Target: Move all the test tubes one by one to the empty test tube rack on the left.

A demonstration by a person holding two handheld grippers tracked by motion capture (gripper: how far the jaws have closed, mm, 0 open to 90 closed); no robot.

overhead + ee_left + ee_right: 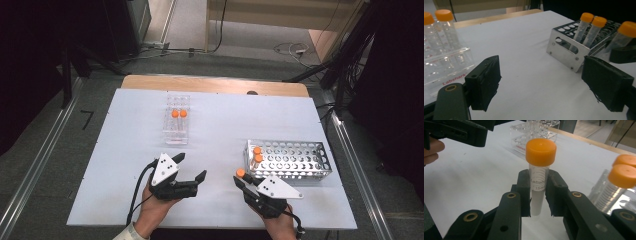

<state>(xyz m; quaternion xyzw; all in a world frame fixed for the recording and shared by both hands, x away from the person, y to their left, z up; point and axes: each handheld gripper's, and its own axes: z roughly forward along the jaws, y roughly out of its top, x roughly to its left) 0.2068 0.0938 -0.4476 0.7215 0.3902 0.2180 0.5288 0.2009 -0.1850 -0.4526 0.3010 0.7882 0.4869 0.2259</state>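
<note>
- So we've got the right gripper (537, 192) clamped on a clear tube with an orange cap (540, 165), pads squeezing the tube body from both sides just under the cap. The tube stands upright between the pads, lower end hanging just over the white surface (215, 150).
- In the high view that same held tube (241, 173) sits at the tip of the right gripper (243, 181), just beside the near left corner of the metal rack (295, 162), which sits on the right side of the surface.
- The metal rack already has two orange-capped tubes (257, 154) standing in its left end, one behind the other. From the left gripper view we see them leaning a bit in their holes (589, 27).
- The left gripper (190, 167) is spread wide apart, nothing between its pads, hovering over the near middle of the surface. In its own view the two black pads (484, 82) stand far from each other, with bare surface between them.
- Farther back and to the left there's a clear plastic rack (176, 120) with two more orange-capped tubes (179, 114) side by side in it. Red lettering shows on its front edge in the left gripper view (449, 67).
- Both grippers are well apart from each other, and the clear rack is well apart from the metal one.
</note>
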